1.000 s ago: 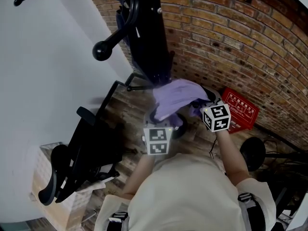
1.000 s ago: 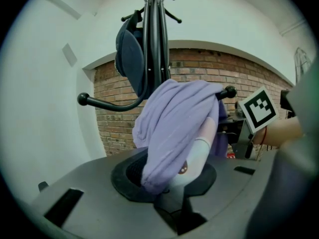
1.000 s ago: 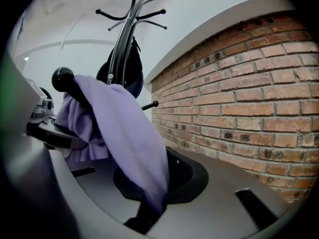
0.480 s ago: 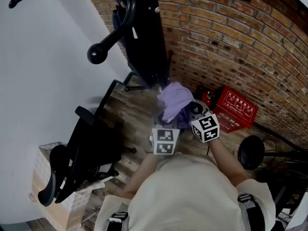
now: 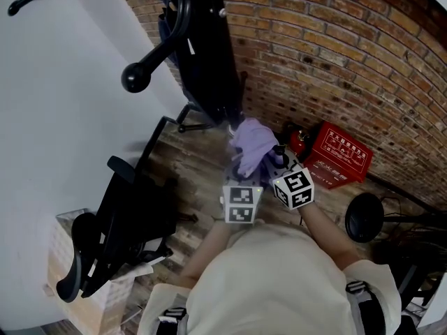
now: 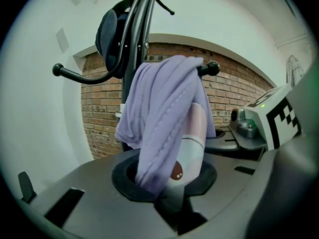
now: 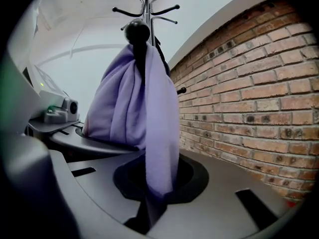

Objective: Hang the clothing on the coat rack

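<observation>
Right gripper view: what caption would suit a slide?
Right gripper shut on a lilac garment, black coat rack rising behind, brick wall alongside.

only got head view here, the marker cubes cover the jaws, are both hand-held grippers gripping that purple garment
Observer: yes, the left gripper view shows the purple garment running down into the left hand-held gripper, pinched.
Operator: and the right one
Observer: the right hand-held gripper is shut on a hanging fold.
Operator: is it on a peg yet
Observer: the right gripper view shows cloth on both sides of a ball-ended peg of the coat rack, so it looks draped over it.
</observation>
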A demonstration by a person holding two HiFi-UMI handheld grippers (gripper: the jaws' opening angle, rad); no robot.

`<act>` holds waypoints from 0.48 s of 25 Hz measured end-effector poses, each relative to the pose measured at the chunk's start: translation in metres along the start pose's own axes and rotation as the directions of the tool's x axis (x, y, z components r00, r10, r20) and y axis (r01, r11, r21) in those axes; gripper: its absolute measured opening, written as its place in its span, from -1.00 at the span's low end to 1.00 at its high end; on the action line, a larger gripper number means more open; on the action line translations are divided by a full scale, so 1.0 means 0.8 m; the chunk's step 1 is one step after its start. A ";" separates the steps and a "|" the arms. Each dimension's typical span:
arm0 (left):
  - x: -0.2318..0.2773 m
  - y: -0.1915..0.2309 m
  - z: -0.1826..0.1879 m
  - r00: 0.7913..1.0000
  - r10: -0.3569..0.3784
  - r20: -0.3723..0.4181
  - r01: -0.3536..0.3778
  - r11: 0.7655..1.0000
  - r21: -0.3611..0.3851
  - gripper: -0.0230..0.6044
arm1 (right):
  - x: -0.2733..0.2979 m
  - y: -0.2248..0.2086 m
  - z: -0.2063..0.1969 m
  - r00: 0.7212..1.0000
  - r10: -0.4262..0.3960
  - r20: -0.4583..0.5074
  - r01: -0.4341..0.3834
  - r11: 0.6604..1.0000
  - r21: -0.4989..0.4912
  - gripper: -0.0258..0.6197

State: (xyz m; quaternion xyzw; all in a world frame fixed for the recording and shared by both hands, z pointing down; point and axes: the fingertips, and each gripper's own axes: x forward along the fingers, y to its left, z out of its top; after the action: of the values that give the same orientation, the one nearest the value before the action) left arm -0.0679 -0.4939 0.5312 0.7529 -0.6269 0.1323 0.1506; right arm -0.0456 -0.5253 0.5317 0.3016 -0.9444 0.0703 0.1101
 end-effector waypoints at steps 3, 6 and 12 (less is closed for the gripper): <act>-0.002 0.000 0.000 1.000 -0.010 -0.002 0.010 1.000 -0.006 -0.65 | -0.001 0.002 0.000 1.000 0.006 -0.003 -0.006 1.000 0.004 -0.86; -0.004 0.001 -0.001 1.000 -0.024 -0.005 0.024 1.000 -0.003 -0.64 | -0.003 0.003 0.001 1.000 0.010 -0.010 -0.010 1.000 0.001 -0.86; -0.014 0.004 -0.002 0.999 -0.033 -0.001 0.033 0.999 0.006 -0.57 | -0.010 0.008 0.003 1.000 0.018 -0.026 -0.018 1.000 0.000 -0.80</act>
State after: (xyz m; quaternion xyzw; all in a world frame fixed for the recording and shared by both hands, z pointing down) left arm -0.0733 -0.4835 0.5283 0.7635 -0.6139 0.1321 0.1508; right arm -0.0432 -0.5159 0.5271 0.2922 -0.9456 0.0750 0.1217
